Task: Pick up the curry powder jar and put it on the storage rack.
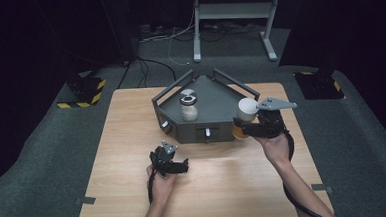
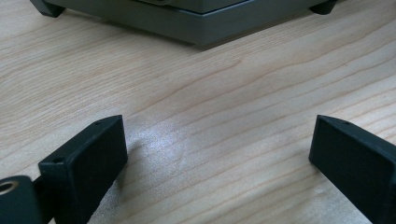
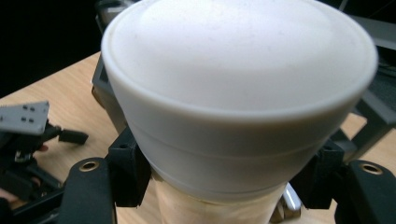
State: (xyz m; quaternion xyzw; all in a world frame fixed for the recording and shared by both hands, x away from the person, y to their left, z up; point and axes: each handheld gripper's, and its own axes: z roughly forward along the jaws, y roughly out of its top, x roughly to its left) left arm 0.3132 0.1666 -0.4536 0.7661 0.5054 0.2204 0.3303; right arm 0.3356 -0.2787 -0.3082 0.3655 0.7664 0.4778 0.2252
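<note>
My right gripper [image 1: 243, 127] clamps a white-capped jar [image 1: 246, 109], held above the table [image 1: 132, 141] by the grey tray's [image 1: 215, 100] right front corner. My left gripper [image 1: 176, 167] rests open on bare wood. No readable writing anywhere.

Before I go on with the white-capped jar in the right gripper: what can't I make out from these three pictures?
- Held tan jar with wide white cap: its lower body, cut off by the right gripper view's bottom edge; in the high view the right gripper covers it.
- Clear jar with grey-and-white lid on the grey metal tray: contents too small in the high view.
- Tray front, cut off by the top edge in the left gripper view.
</note>
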